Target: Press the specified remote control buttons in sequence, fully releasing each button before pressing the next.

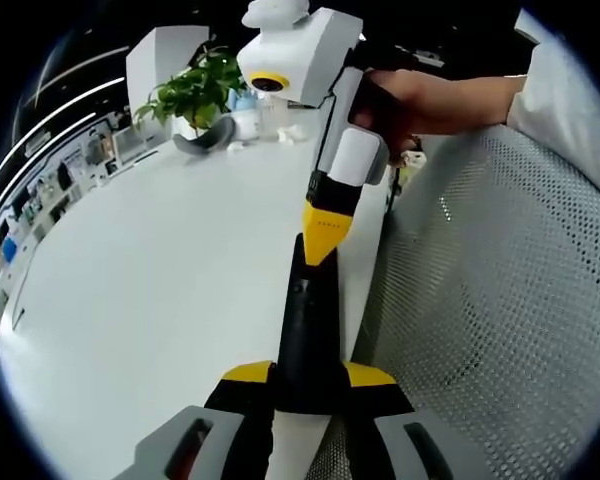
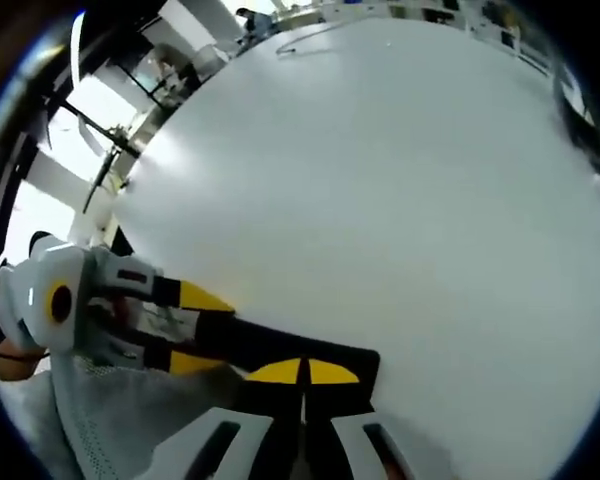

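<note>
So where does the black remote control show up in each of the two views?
Left gripper view: the remote control runs up the lower centre, clamped in the left gripper; the right gripper presses its far end.
Right gripper view: it lies low, left of centre.
Shared landmark: the white table.

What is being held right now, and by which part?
The left gripper clamps the black remote control at its near end. The right gripper, jaws shut, presses its tips on the remote's far end, not gripping it.

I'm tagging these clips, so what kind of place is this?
Probably an office or showroom: a long white table, a potted plant at its far end, and display shelves along the wall.
</note>
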Available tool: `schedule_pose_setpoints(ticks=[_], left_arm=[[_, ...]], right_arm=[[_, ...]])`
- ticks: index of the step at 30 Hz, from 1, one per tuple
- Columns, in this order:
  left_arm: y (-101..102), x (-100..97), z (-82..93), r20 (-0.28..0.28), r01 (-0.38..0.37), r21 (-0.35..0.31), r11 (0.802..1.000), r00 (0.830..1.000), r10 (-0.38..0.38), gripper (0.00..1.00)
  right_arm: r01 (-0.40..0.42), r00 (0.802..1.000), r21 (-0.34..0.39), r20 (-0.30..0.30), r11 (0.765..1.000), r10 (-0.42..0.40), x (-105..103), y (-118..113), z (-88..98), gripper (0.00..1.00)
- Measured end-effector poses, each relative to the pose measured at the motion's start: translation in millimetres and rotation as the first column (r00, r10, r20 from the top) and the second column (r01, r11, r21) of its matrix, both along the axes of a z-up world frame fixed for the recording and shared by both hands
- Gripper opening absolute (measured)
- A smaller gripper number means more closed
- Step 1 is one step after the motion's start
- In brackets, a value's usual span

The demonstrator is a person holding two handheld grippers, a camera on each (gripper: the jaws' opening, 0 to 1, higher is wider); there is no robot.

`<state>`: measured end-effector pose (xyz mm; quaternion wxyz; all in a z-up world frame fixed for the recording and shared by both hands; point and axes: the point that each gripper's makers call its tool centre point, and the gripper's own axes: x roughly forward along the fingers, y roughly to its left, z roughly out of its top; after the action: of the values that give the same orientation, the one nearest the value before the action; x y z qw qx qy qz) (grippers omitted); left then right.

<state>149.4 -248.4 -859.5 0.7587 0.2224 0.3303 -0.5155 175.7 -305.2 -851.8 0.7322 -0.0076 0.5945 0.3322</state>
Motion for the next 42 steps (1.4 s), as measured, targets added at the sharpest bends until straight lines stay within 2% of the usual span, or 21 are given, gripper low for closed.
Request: schedule_pose_setpoints(ticks=[10, 18, 24, 30, 32, 36, 42], left_arm=[[-0.2, 0.6, -0.2, -0.001, 0.0, -0.001, 1.0, 1.0, 0.0, 0.25], [-0.3, 0.9, -0.5, 0.0, -0.001, 0.001, 1.0, 1.0, 0.001, 0.24], [-0.2, 0.9, -0.4, 0.001, -0.003, 0.0, 1.0, 1.0, 0.003, 0.25], [-0.2, 0.9, -0.2, 0.001, -0.003, 0.001, 1.0, 1.0, 0.003, 0.25], [-0.3, 1.0, -0.2, 0.001, -0.004, 0.001, 1.0, 1.0, 0.004, 0.25], [-0.4, 0.8, 0.0, 0.001, -0.005, 0.001, 1.0, 1.0, 0.005, 0.25], [-0.6, 0.9, 0.0, 0.002, -0.005, 0.001, 1.0, 1.0, 0.005, 0.25]], right_arm=[[0.015, 1.0, -0.003, 0.017, 1.0, -0.015, 3.2, -1.2, -1.6, 0.0], [0.091, 0.996, 0.064, -0.005, 0.994, -0.091, 6.4, -2.9, -1.7, 0.0], [0.091, 0.996, 0.069, 0.0, 0.993, -0.091, 5.3, -1.1, -0.1, 0.0], [0.088, 0.996, 0.069, -0.028, 0.994, -0.086, 4.8, -0.2, 0.8, 0.0], [0.058, 0.997, 0.067, -0.048, 0.996, -0.055, -1.1, 3.4, 0.5, 0.0], [0.019, 1.0, 0.041, -0.009, 0.999, -0.019, -2.5, 5.8, 0.8, 0.0], [0.041, 0.999, 0.048, -0.021, 0.998, -0.04, -0.3, 3.3, 0.0, 0.0]])
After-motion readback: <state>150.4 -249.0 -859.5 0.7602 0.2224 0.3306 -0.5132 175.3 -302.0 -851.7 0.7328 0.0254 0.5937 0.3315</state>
